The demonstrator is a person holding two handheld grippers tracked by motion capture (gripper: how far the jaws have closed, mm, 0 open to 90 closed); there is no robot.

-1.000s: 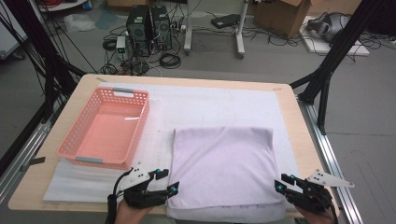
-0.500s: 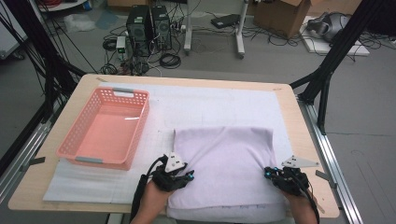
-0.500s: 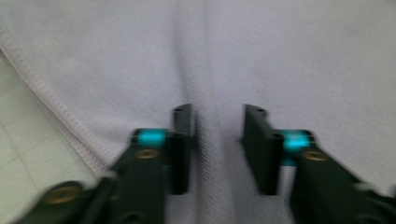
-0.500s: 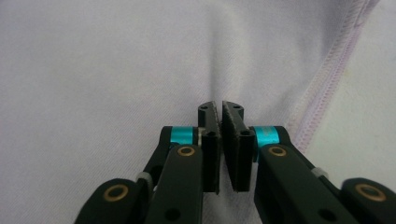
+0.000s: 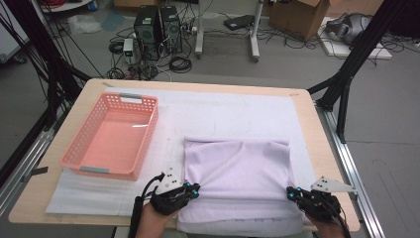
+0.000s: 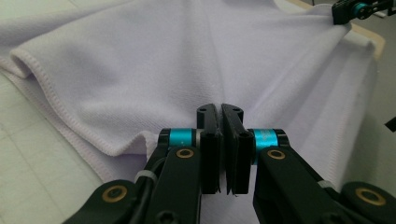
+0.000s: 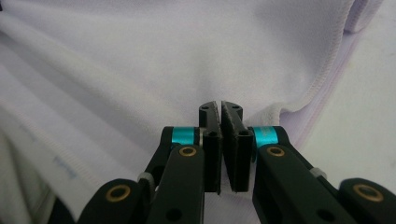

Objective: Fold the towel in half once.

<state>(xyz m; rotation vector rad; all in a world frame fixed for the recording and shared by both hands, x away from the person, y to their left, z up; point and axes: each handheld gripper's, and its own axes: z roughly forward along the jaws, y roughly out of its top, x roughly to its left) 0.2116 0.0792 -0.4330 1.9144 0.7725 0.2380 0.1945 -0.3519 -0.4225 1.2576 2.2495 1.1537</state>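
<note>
A lavender towel (image 5: pixel 236 166) lies folded on the white mat, its near edge hanging over the table's front. My left gripper (image 5: pixel 195 188) is at the towel's near left edge. Its jaws have just been closing and are now shut on the towel's hem, which rises in a small fold to the tips (image 6: pixel 220 109). My right gripper (image 5: pixel 289 192) is at the near right edge, shut on the towel (image 7: pixel 163 51), with the fabric puckered at its tips (image 7: pixel 220 106). The left gripper view shows the right gripper (image 6: pixel 343 14) pinching the far corner.
A pink plastic basket (image 5: pixel 148 130) stands empty to the left of the towel. The white mat (image 5: pixel 233 116) covers most of the wooden table (image 5: pixel 317 148). Black frame legs, computers and cables stand on the floor beyond the far edge.
Both grippers moved in from outside the towel's near corners onto its side edges. Their jaws, open a second ago, are now shut on the fabric.
</note>
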